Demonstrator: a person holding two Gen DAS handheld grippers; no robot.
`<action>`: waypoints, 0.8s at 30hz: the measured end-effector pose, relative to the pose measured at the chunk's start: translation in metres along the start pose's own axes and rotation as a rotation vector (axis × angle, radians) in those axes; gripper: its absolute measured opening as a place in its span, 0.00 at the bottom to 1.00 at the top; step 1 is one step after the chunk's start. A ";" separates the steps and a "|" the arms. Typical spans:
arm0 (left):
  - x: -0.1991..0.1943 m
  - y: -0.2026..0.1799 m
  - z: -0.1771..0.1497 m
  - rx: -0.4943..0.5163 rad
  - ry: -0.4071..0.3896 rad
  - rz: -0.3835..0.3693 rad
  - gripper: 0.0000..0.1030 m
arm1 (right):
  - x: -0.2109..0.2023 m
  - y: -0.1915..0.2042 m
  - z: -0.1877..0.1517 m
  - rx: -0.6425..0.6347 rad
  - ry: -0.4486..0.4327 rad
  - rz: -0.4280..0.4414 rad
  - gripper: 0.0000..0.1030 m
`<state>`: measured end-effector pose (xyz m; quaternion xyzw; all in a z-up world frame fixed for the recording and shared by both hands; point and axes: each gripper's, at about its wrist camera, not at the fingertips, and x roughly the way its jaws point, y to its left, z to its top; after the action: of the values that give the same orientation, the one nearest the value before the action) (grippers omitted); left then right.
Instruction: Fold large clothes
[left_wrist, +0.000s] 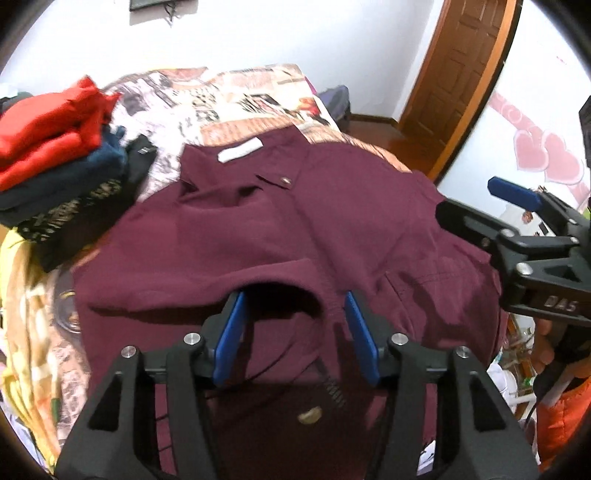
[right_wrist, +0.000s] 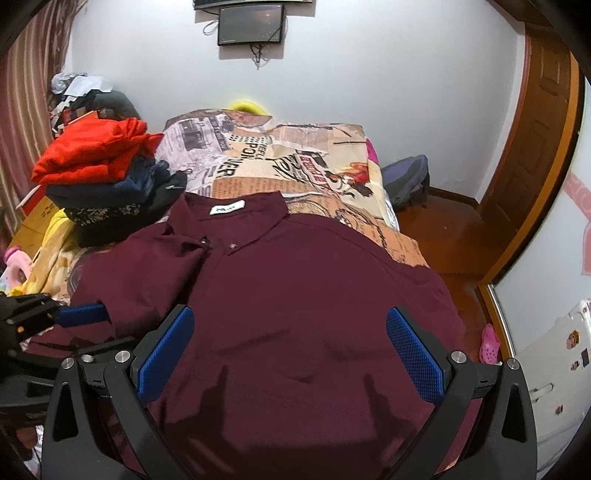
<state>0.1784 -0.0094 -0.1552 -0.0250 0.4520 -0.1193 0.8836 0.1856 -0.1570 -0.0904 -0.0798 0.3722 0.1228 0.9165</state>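
You work over a bed (right_wrist: 325, 155) dressed in a newspaper-print cover, in a room with white walls, a wooden door (right_wrist: 543, 129) at 2 o'clock and a small dark screen (right_wrist: 252, 23) on the wall at 12 o'clock. The maroon shirt (right_wrist: 295, 295) lies flat across the near half of the bed, matte woven cloth with soft creases. Its collar and white neck label (right_wrist: 227, 207) point toward 12 o'clock, so its long axis runs from you toward the far wall. A stack of folded clothes (right_wrist: 110, 173), red on top, sits at 10 o'clock just beside the collar. Your left gripper (left_wrist: 295, 332) hovers above the shirt's lower part with fingers wide apart. Your right gripper (right_wrist: 291, 354) hovers there too, fingers spread wide and holding nothing.
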 end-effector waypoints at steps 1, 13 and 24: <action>-0.006 0.003 0.000 -0.003 -0.015 0.022 0.61 | 0.000 0.004 0.002 -0.008 -0.002 0.006 1.00; -0.065 0.081 -0.001 -0.111 -0.199 0.275 0.80 | 0.008 0.077 0.032 -0.200 -0.064 0.138 1.00; -0.078 0.182 -0.048 -0.312 -0.155 0.445 0.80 | 0.064 0.169 0.035 -0.471 0.096 0.303 1.00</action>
<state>0.1307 0.1885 -0.1496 -0.0700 0.3905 0.1511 0.9054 0.2053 0.0242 -0.1200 -0.2398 0.3841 0.3376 0.8252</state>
